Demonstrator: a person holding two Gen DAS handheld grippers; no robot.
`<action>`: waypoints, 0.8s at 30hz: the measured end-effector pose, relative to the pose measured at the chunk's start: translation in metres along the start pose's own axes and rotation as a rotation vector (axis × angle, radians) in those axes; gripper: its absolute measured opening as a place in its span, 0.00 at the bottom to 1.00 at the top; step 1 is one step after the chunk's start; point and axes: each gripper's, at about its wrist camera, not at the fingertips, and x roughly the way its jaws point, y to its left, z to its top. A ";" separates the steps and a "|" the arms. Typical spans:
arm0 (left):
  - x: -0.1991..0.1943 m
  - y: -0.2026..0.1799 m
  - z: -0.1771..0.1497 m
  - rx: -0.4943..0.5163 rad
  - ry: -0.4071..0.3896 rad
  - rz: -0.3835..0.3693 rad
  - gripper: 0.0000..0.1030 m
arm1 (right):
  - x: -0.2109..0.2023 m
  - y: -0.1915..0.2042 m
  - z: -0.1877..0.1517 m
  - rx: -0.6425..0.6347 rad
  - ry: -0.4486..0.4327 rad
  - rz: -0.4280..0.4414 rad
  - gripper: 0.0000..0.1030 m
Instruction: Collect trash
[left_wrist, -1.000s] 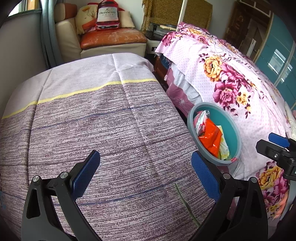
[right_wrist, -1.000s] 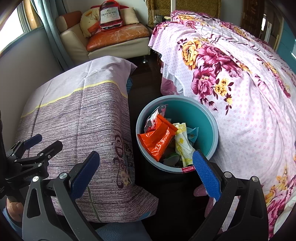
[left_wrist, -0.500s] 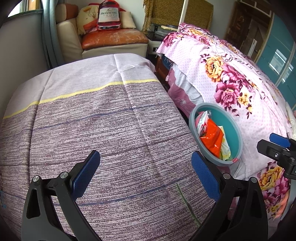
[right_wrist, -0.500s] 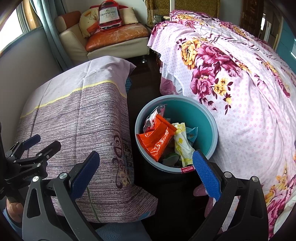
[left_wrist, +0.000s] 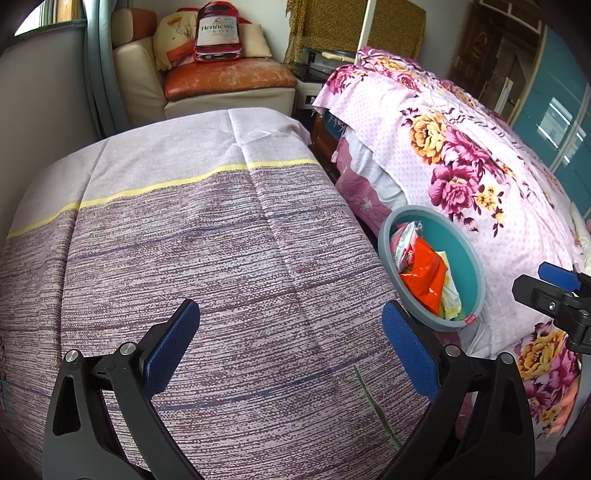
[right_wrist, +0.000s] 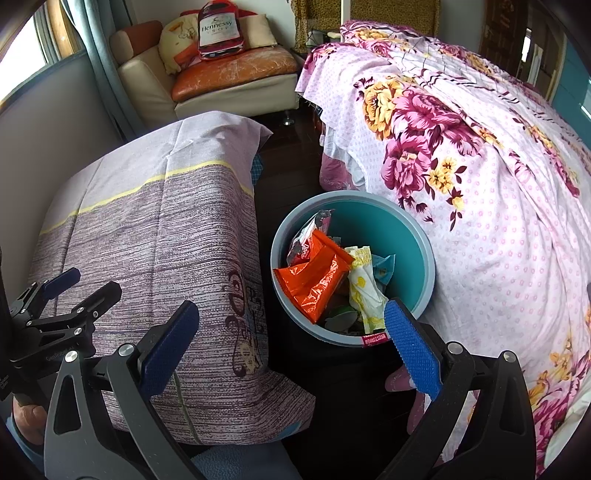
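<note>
I hold my left gripper (left_wrist: 290, 341) over the purple striped tablecloth (left_wrist: 207, 251), fingers spread wide and empty. My right gripper (right_wrist: 291, 341) hangs just before the teal trash bin (right_wrist: 413, 236), also spread and empty. The bin stands between table and floral bed (right_wrist: 480, 184), holding an orange wrapper (right_wrist: 314, 280) and a yellow-white wrapper (right_wrist: 364, 284).

Dark floor (right_wrist: 291, 147): teal waste bin (right_wrist: 417, 266) standing ahead of the right jaws, holding wrappers. Cloth-covered table (left_wrist: 207, 258) lying under and ahead of the left jaws, bare. Floral-covered bed (right_wrist: 498, 206) running right of the bin.
</note>
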 end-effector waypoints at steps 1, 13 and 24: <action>0.000 0.000 0.000 0.001 0.001 0.001 0.96 | 0.000 0.001 0.001 -0.001 0.001 0.000 0.93; -0.001 0.001 0.000 0.001 -0.002 0.003 0.96 | 0.001 0.006 0.004 -0.009 0.003 -0.004 0.93; -0.003 0.004 0.002 0.003 -0.007 0.005 0.96 | -0.003 0.006 0.006 -0.010 -0.006 -0.013 0.93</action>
